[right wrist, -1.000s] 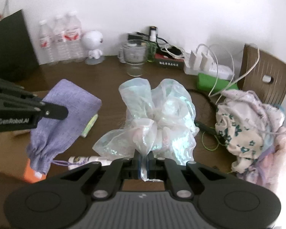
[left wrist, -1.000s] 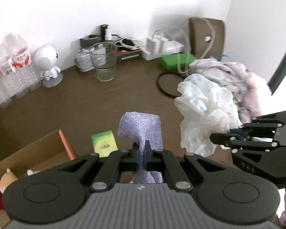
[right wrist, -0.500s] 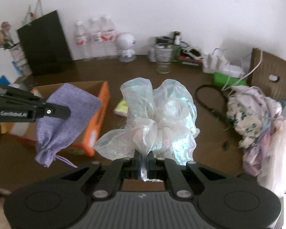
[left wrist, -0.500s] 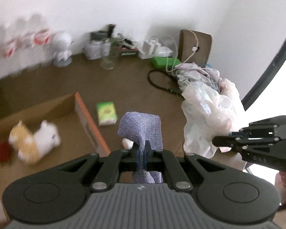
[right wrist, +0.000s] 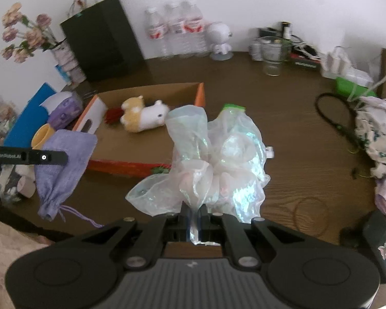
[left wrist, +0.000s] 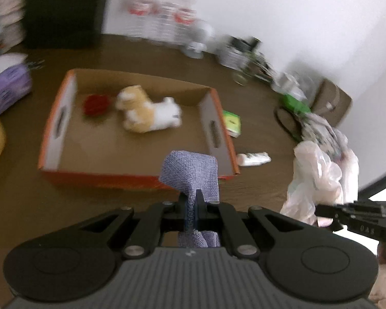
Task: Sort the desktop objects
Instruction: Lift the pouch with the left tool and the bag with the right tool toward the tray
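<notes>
My left gripper point(left wrist: 191, 200) is shut on a purple fabric drawstring pouch point(left wrist: 193, 177), held above the table in front of an open orange cardboard box point(left wrist: 218, 128). The box holds a white and tan plush toy point(left wrist: 146, 114) and a red object point(left wrist: 95, 104). My right gripper point(right wrist: 194, 212) is shut on a crumpled iridescent sheer bag point(right wrist: 213, 159), held above the table at the box's right end point(right wrist: 199, 94). The pouch point(right wrist: 64, 164) and left gripper also show at the left of the right wrist view.
Water bottles point(right wrist: 177, 33), a white toy robot point(right wrist: 220, 40), a glass cup point(right wrist: 272, 56) and a black paper bag point(right wrist: 103, 38) stand along the back wall. A clothes pile point(right wrist: 375, 126) and a black cable lie right. A green packet point(left wrist: 233, 123) and a white tube point(left wrist: 253, 158) lie beside the box.
Both grippers have drawn back and swung left with their loads. The whole cardboard box with the plush toy has come into view. The pouch and sheer bag stay gripped.
</notes>
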Motion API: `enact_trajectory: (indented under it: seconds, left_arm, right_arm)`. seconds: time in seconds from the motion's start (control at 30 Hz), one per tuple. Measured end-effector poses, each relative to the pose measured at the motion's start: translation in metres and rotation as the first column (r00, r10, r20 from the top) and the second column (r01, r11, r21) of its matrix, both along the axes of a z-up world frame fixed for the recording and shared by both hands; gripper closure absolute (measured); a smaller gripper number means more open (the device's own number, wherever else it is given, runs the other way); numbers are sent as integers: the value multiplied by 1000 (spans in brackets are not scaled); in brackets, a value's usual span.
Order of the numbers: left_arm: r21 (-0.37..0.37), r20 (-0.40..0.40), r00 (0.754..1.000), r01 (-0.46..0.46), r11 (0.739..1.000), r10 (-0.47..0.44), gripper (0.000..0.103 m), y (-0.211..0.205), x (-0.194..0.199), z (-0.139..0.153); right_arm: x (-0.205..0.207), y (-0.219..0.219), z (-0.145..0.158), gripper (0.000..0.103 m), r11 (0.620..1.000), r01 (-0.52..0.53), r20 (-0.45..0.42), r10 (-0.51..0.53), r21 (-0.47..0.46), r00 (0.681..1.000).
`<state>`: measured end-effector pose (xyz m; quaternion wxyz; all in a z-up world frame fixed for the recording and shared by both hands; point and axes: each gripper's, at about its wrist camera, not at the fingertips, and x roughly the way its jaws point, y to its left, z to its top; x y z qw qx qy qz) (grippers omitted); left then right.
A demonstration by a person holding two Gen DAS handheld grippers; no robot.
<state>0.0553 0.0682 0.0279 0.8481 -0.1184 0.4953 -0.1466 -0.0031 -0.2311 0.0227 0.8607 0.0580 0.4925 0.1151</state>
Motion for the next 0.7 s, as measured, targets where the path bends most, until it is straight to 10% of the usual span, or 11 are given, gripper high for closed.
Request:
enact_trajectory:
  seconds: [0.7]
  left_arm:
    - [6,-10,975,-222,975,222,98,72,-37,3]
  right_arm:
    - [30,86,-5,99,950,-285,-89,296,126,951]
